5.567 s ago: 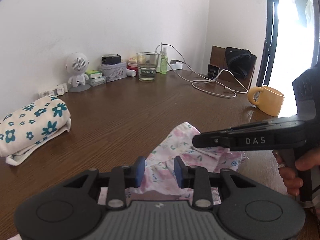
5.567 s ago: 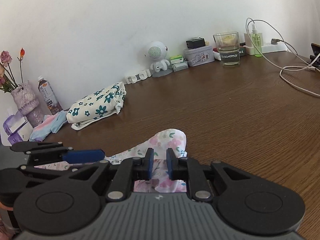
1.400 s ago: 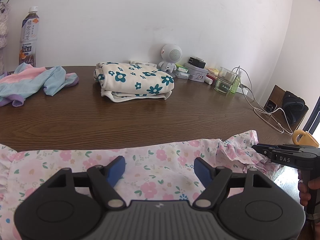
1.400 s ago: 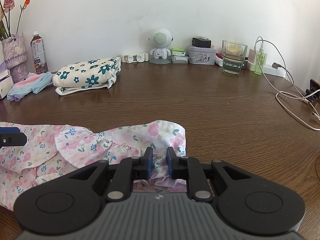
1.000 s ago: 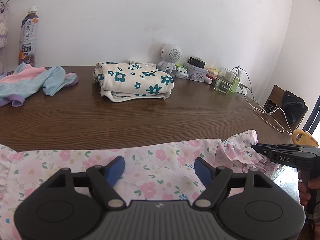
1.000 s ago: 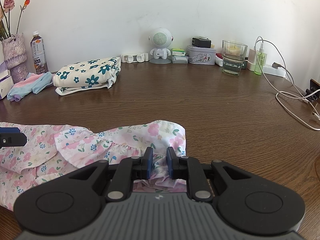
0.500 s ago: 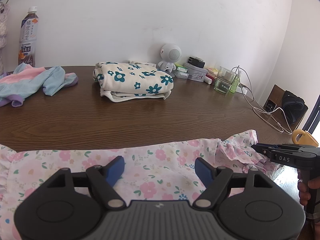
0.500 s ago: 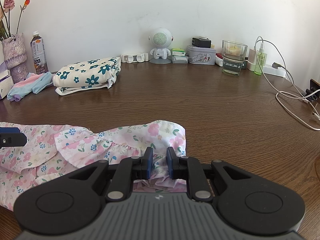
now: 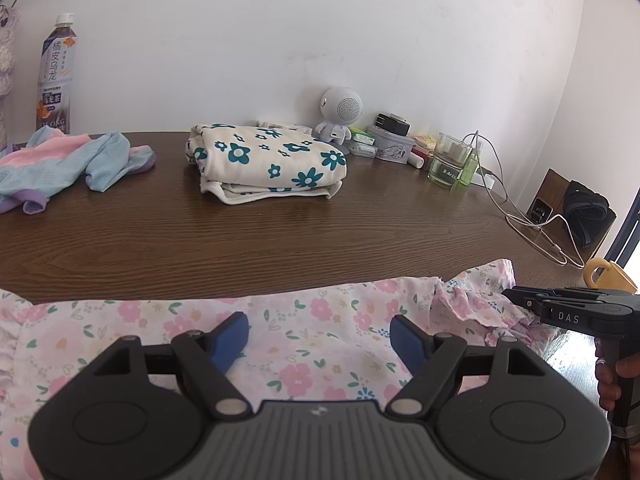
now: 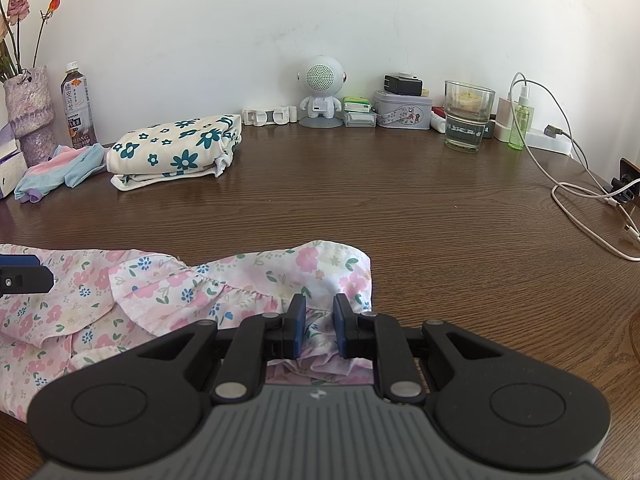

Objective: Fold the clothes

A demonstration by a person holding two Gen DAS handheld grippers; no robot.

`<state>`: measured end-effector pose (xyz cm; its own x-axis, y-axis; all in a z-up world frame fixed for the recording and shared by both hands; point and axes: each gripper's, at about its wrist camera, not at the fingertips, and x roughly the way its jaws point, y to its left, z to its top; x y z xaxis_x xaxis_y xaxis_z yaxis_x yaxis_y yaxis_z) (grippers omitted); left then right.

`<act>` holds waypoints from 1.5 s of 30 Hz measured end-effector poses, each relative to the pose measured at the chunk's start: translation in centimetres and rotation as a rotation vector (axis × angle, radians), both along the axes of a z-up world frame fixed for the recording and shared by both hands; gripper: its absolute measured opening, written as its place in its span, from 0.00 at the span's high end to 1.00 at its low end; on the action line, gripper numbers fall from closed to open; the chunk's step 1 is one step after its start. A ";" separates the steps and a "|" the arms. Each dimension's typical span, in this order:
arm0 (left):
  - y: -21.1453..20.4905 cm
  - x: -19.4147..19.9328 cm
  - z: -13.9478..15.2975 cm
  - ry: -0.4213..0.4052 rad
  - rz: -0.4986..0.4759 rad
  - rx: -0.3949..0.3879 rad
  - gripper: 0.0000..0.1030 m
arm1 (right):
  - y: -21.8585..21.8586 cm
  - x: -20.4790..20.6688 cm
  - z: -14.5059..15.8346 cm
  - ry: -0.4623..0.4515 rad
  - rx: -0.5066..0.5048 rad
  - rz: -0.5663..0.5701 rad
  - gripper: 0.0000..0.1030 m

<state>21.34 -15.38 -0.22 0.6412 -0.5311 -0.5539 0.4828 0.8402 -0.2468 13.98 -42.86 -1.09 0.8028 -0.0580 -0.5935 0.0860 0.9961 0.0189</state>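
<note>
- The left gripper (image 9: 319, 334) stood wide open above the pink floral garment (image 9: 328, 320), gripping nothing.
- The right gripper (image 10: 319, 326) was narrowed, pinching a bunched fold at that garment's right end; its body read "DAS".
- The garment lay spread along the near edge of the table (image 10: 400, 216).
- The glass (image 10: 468, 116) held a little clear liquid.
- The bottle (image 9: 56, 76) bore "SUNTORY".

Probably home: cluttered wooden table (image 10: 400, 208)
</note>
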 end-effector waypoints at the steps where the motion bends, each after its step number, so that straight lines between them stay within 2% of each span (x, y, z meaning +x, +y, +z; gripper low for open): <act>1: 0.0 0.0 0.0 0.000 0.000 0.000 0.25 | 0.0 0.0 0.0 0.000 0.000 0.000 0.85; 39: 0.1 0.0 0.0 0.000 0.000 -0.001 0.25 | -0.1 0.0 0.0 0.000 0.001 0.003 0.85; 45: 0.0 0.0 0.0 -0.001 -0.001 0.002 0.25 | -0.3 -0.2 0.1 -0.008 0.022 0.000 0.82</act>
